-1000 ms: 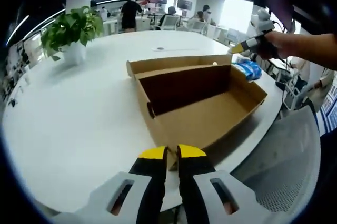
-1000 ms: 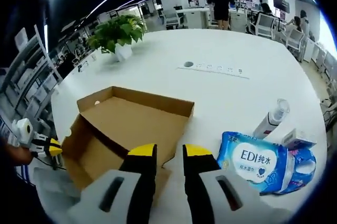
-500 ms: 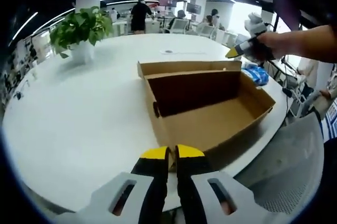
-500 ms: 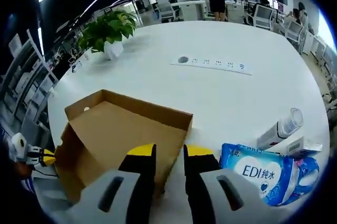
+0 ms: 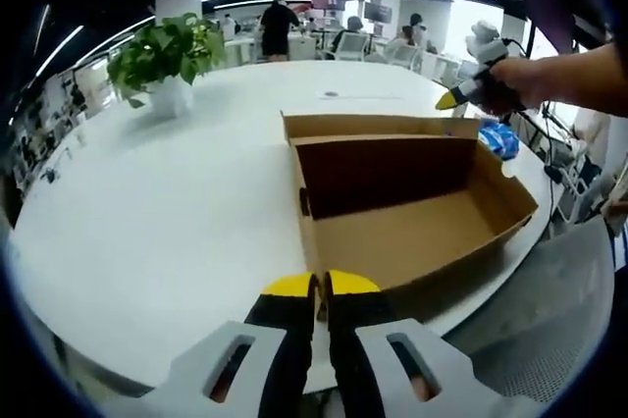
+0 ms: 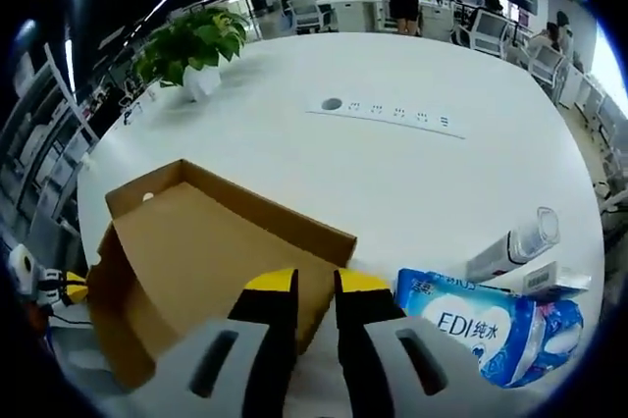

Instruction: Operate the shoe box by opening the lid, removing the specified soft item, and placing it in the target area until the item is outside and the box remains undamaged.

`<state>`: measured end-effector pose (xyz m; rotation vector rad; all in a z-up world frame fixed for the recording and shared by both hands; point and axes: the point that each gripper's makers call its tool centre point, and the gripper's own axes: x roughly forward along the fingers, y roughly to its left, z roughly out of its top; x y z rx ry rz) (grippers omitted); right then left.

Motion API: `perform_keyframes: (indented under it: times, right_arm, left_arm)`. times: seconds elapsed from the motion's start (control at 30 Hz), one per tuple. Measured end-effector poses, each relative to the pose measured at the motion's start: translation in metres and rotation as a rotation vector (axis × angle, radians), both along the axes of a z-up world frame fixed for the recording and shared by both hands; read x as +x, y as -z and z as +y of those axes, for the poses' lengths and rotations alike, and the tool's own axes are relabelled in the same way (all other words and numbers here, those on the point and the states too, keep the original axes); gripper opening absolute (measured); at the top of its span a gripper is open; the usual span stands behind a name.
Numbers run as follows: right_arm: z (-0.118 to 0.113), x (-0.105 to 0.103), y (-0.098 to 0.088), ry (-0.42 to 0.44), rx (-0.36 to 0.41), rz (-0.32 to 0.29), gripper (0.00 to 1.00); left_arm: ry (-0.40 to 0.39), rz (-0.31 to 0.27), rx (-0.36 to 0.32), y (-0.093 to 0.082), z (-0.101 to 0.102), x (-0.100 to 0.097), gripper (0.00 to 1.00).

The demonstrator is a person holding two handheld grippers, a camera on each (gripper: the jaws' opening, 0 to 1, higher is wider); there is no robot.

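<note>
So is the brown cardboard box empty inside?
Yes, empty. The left gripper view looks into the open brown cardboard box and shows only its bare floor and walls.

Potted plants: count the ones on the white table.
1. The potted plant stands on the white table, on its far side beyond the open shoe box. More could be out of view.

The open shoe box (image 5: pixel 407 197) sits on the tabletop (image 5: pixel 167 202) at centre right of the left gripper view, the left claw (image 5: pixel 319 288) at its near edge at the bottom. A potted plant (image 5: pixel 167 55) stands upper left. In the right gripper view, the wipes pack (image 6: pixel 486 325) lies lower right of the box, a bottle (image 6: pixel 515 244) just above it, a power strip (image 6: pixel 388 112) at upper centre.
</note>
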<state>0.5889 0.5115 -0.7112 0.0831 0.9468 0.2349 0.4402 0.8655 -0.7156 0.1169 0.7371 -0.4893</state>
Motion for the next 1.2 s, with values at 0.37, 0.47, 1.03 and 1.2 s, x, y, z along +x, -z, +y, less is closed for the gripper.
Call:
perform_keyframes:
  times: [0.37,0.47,1.03,1.2]
  right_arm:
    - [-0.001,0.003,0.041,0.077,0.074,0.225,0.12]
    - [0.001,0.013,0.043,0.080,0.079,0.230,0.10]
    - [0.009,0.030,0.056,0.038,0.012,0.283,0.02]
    - [0.010,0.040,0.048,0.017,-0.020,0.252,0.00]
  left_arm:
    - [-0.048,-0.005,0.007,0.000,0.001,0.000,0.00]
    - [-0.051,-0.010,0.016,0.000,0.001,0.000,0.00]
    - [-0.077,0.005,0.036,0.000,-0.003,-0.001,0.00]
    - [-0.075,0.009,0.033,0.000,-0.006,-0.001,0.00]
